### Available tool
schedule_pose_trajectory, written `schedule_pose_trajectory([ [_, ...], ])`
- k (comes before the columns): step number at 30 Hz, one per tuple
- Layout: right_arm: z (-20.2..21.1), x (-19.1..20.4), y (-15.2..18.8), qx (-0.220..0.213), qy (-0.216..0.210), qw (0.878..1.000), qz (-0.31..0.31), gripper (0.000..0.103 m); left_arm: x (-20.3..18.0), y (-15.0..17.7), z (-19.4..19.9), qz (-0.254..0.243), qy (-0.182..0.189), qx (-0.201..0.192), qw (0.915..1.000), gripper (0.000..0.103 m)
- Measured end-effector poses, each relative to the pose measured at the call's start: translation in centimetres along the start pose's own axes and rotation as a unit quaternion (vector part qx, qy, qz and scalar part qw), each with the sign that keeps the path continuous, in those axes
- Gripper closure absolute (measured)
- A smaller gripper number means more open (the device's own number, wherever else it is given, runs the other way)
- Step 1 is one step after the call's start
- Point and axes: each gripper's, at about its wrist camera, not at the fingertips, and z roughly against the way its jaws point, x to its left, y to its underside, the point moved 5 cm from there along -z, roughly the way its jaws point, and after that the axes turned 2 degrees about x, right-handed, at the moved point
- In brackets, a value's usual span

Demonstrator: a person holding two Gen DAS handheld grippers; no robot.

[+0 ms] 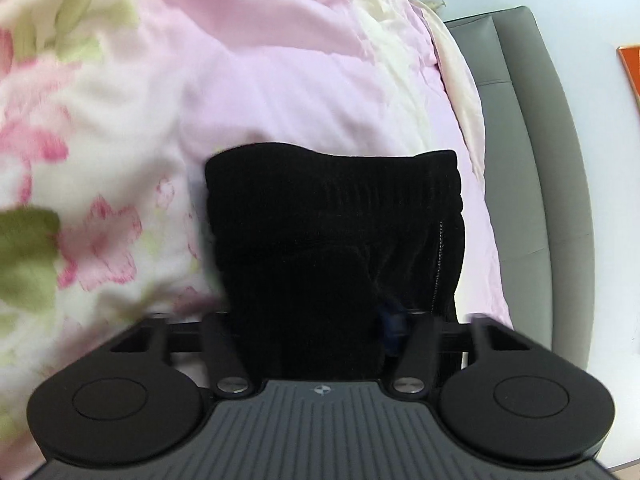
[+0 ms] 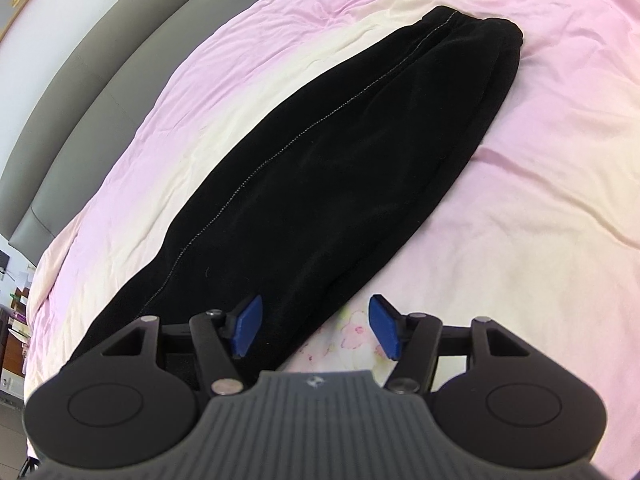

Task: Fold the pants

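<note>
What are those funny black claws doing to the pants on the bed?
Someone is folding black pants on a bed with a pink sheet, holding a claw in each hand. The left gripper has black cloth bunched between its fingers, though the pads are mostly hidden, so it looks like a pinch. The right gripper is open, blue pads apart, sitting at the near edge of the pants without gripping. The pants lie long and narrow.

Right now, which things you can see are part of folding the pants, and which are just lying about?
Part of the job:
- black pants, laid lengthwise on the bed
- left gripper, black cloth between its pads
- right gripper, open over the pants' near edge

Just lying about:
- pink and cream bedsheet
- floral cover
- grey headboard
</note>
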Motion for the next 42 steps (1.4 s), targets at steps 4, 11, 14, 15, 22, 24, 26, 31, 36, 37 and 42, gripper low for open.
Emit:
schedule_pose_trajectory([
  [4,-0.2,-0.8,0.0,-0.001,0.014,1.0,-0.006,0.046,-3.6,-1.1,3.4,-0.056,0.039,-0.012,0.9976,0.073],
  [11,1.5,-0.5,0.1,-0.01,-0.009,1.0,-0.008,0.046,-6.0,-8.4,9.6,-0.076,0.017,-0.078,0.994,0.076],
  [14,2.1,0.1,0.2,-0.016,-0.025,1.0,0.004,0.046,-2.6,-13.4,11.8,-0.03,-0.048,-0.118,0.9914,0.076],
  [15,2.2,0.4,0.3,-0.016,-0.027,0.999,0.01,0.046,-1.1,-14.6,12.1,-0.009,-0.068,-0.127,0.9895,0.075],
  [22,1.6,3.3,2.5,0.006,-0.035,0.996,0.085,0.046,4.7,-16.9,9.1,0.033,-0.128,-0.074,0.9884,0.058],
  [24,1.1,4.2,3.1,0.013,-0.038,0.995,0.086,0.046,4.3,-16.7,8.7,0.033,-0.137,-0.08,0.9868,0.05],
  [26,0.8,4.2,3.0,0.011,-0.036,0.997,0.07,0.045,4.1,-16.7,8.8,0.019,-0.14,-0.082,0.9865,0.043],
  [31,-0.5,2.5,1.3,-0.02,-0.01,1.0,0.016,0.043,5.3,-16.6,9.0,0.037,-0.133,-0.072,0.9878,0.041],
  [36,-2.3,0.8,-1.6,-0.068,0.001,0.997,-0.03,0.052,5.9,-16.9,8.8,0.049,-0.128,-0.069,0.9882,0.037],
  [37,-2.7,0.6,-2.5,-0.077,0.0,0.996,-0.042,0.052,5.8,-16.9,8.7,0.047,-0.128,-0.069,0.9882,0.037],
  [42,-6.2,-2.6,-6.0,-0.082,-0.007,0.981,-0.173,0.053,5.9,-16.9,8.4,0.045,-0.132,-0.068,0.9879,0.032],
])
